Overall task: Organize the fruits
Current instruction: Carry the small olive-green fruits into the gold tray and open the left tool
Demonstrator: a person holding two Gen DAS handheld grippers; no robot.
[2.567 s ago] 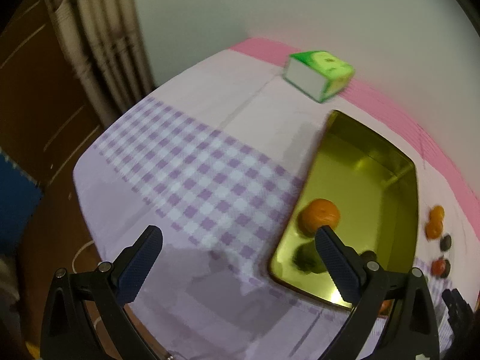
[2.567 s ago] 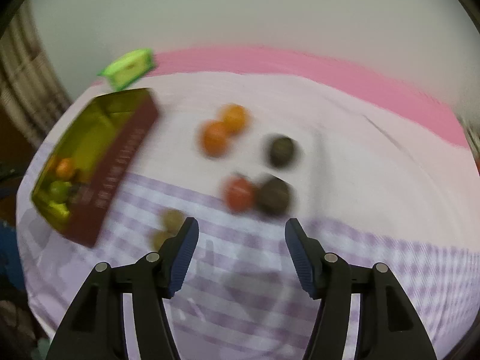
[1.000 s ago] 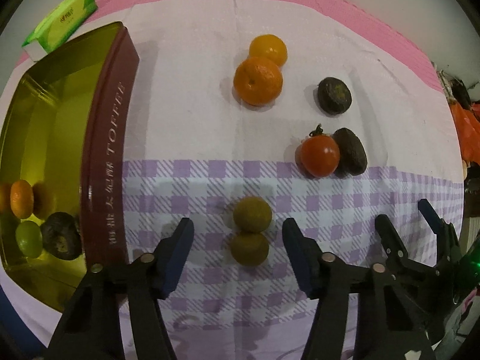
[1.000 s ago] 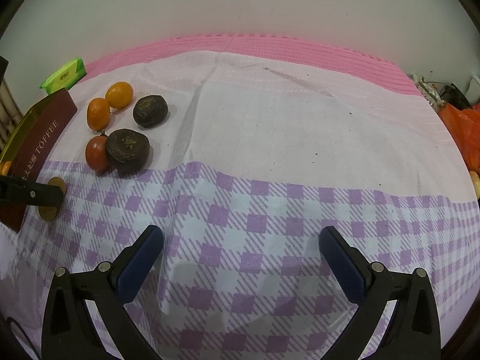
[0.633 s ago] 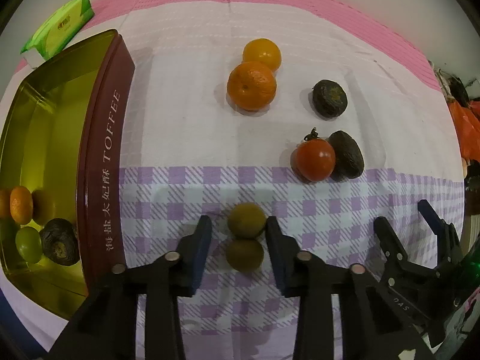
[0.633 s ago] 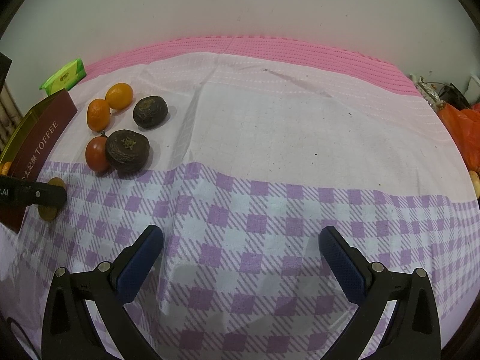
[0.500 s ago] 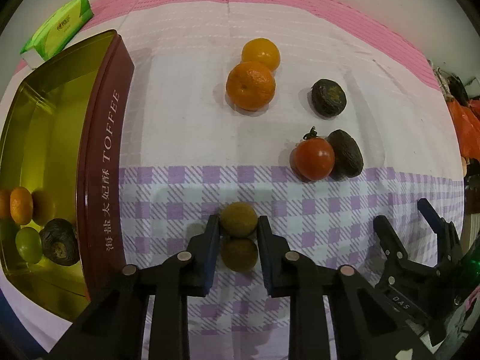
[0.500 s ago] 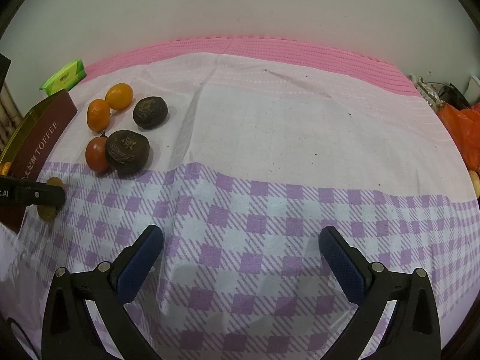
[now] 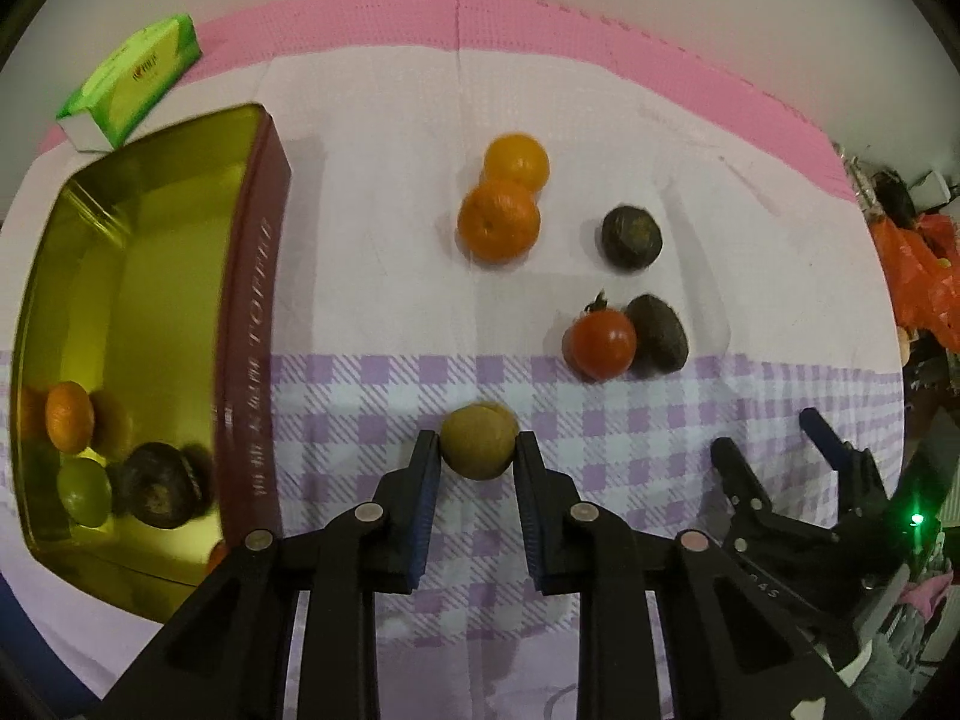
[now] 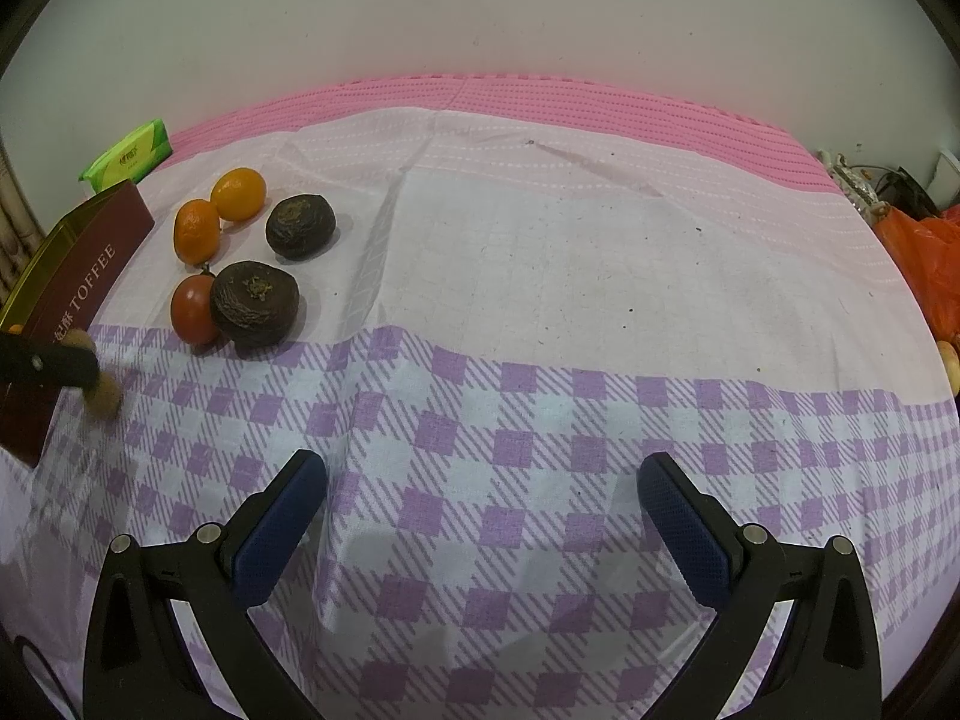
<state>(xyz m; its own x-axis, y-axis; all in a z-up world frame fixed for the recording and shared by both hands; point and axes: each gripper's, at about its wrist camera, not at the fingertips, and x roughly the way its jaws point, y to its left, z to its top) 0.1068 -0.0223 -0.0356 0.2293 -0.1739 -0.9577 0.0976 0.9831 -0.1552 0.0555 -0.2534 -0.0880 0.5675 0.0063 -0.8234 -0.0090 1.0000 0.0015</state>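
My left gripper (image 9: 478,451) is shut on a round olive-brown fruit (image 9: 479,441), held just above the checked cloth. In the right wrist view one of its fingers (image 10: 54,363) shows at the far left, with a second olive fruit (image 10: 107,397) lying on the cloth under it. To the left stands the gold tin (image 9: 249,324) with a maroon side, holding an orange, a green fruit and a dark fruit. Two oranges (image 9: 499,227), a tomato (image 9: 600,343) and two dark fruits (image 9: 632,237) lie on the cloth. My right gripper (image 10: 483,501) hovers open over bare cloth, holding nothing.
A green tissue packet (image 9: 129,81) lies behind the tin near the pink mat's edge (image 9: 540,18). An orange plastic bag (image 10: 924,264) and clutter sit at the far right. The wall runs close behind the table.
The left jaws closed around the olive fruit and lifted it slightly off the cloth, away from its twin. The right gripper has stayed still.
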